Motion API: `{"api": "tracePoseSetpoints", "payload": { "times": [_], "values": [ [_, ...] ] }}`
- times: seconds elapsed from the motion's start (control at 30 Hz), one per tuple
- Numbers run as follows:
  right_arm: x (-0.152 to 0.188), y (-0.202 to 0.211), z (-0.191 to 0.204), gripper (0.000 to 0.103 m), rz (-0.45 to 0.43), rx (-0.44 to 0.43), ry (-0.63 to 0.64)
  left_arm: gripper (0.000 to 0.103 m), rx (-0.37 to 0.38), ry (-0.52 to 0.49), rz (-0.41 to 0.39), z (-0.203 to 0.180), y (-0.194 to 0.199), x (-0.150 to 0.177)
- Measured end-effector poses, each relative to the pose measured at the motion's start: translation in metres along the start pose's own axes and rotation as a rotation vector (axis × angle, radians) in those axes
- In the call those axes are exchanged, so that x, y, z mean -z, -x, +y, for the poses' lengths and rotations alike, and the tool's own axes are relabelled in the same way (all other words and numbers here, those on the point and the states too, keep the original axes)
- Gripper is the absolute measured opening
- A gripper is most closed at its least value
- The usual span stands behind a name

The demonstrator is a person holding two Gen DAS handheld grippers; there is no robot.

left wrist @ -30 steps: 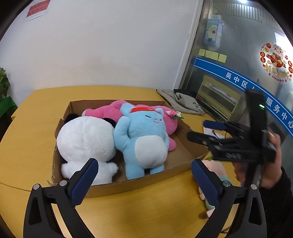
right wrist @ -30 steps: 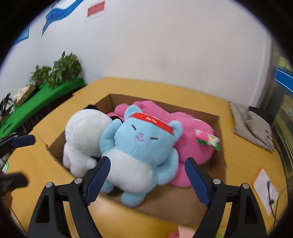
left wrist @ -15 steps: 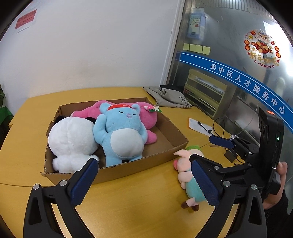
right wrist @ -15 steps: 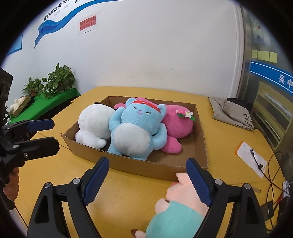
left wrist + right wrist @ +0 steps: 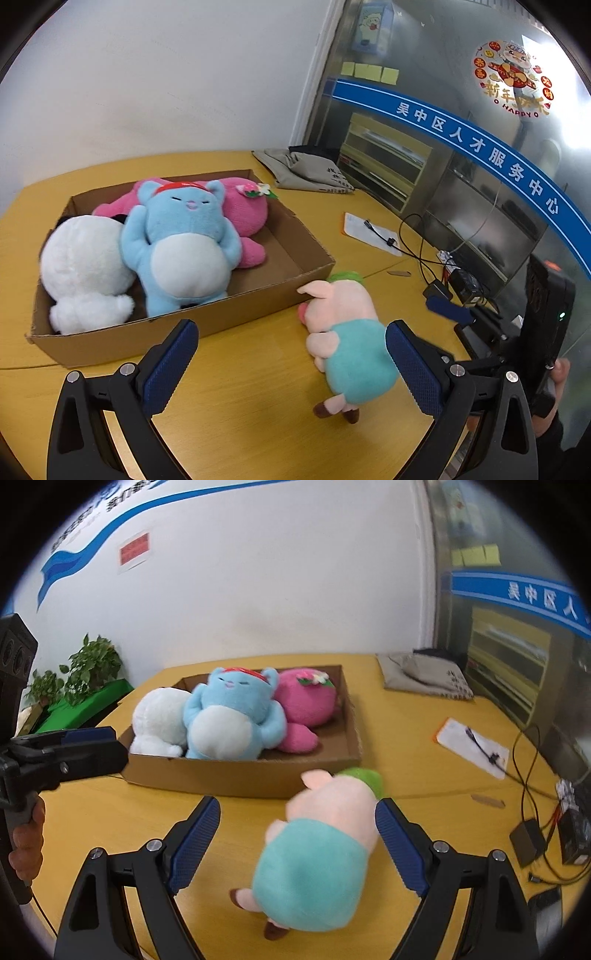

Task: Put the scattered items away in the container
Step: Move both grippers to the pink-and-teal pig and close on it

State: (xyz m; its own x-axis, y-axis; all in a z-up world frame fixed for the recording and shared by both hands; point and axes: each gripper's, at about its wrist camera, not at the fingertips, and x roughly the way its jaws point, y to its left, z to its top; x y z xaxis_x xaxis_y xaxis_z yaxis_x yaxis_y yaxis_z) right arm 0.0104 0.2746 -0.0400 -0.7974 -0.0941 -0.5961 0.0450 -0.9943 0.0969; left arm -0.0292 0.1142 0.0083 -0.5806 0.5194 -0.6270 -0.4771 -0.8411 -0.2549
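A cardboard box (image 5: 258, 302) (image 5: 258, 771) on the yellow table holds a white plush (image 5: 83, 266) (image 5: 159, 720), a blue plush (image 5: 184, 243) (image 5: 232, 716) and a pink plush (image 5: 243, 210) (image 5: 306, 698). A pink pig plush in a teal shirt (image 5: 343, 339) (image 5: 325, 849) lies on the table just right of the box's near corner. My right gripper (image 5: 295, 845) is open, with the pig between its fingers, untouched. My left gripper (image 5: 291, 365) is open and empty, with the pig beside its right finger. Each gripper shows in the other's view.
A grey folded cloth (image 5: 306, 170) (image 5: 424, 672) lies at the table's back. A paper with a cable (image 5: 369, 232) (image 5: 472, 746) and black adapters with wires (image 5: 454, 284) (image 5: 546, 834) lie at the right. Green plants (image 5: 74, 675) stand left of the table.
Both grippers have drawn back from the box and swung right toward the pig. The pig now sits between the right gripper's open fingers. Both stay open.
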Motion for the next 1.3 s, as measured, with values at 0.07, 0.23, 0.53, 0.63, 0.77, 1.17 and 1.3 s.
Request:
{"api": "tracePoseSetpoints", "payload": {
  "times": [0.07,0.23,0.53,0.63,0.77,1.17,1.3],
  "values": [
    [0.01,-0.009,-0.01,0.086,0.029,-0.015,-0.04,0.103,0.014,-0.013,0.032,-0.006,-0.015,-0.003],
    [0.023,-0.02,-0.016,0.086,0.067,-0.028,-0.081,0.103,0.068,-0.008,0.079,-0.015,-0.044,-0.011],
    [0.031,-0.023,-0.025,0.086,0.087,0.018,-0.116,0.103,0.081,-0.071,0.103,-0.034,-0.065,-0.021],
    [0.036,-0.024,-0.029,0.086,0.102,0.024,-0.128,0.103,0.097,-0.062,0.121,-0.034,-0.074,-0.021],
    [0.042,-0.03,-0.037,0.086,0.125,0.02,-0.154,0.103,0.099,-0.063,0.145,-0.037,-0.092,-0.027],
    [0.064,-0.069,-0.015,0.089,0.231,-0.196,-0.152,0.102,0.089,-0.129,0.309,-0.038,-0.184,-0.033],
    [0.073,-0.068,0.016,0.08,0.206,-0.169,-0.007,0.097,0.056,-0.169,0.328,-0.033,-0.178,-0.024]
  ]
}}
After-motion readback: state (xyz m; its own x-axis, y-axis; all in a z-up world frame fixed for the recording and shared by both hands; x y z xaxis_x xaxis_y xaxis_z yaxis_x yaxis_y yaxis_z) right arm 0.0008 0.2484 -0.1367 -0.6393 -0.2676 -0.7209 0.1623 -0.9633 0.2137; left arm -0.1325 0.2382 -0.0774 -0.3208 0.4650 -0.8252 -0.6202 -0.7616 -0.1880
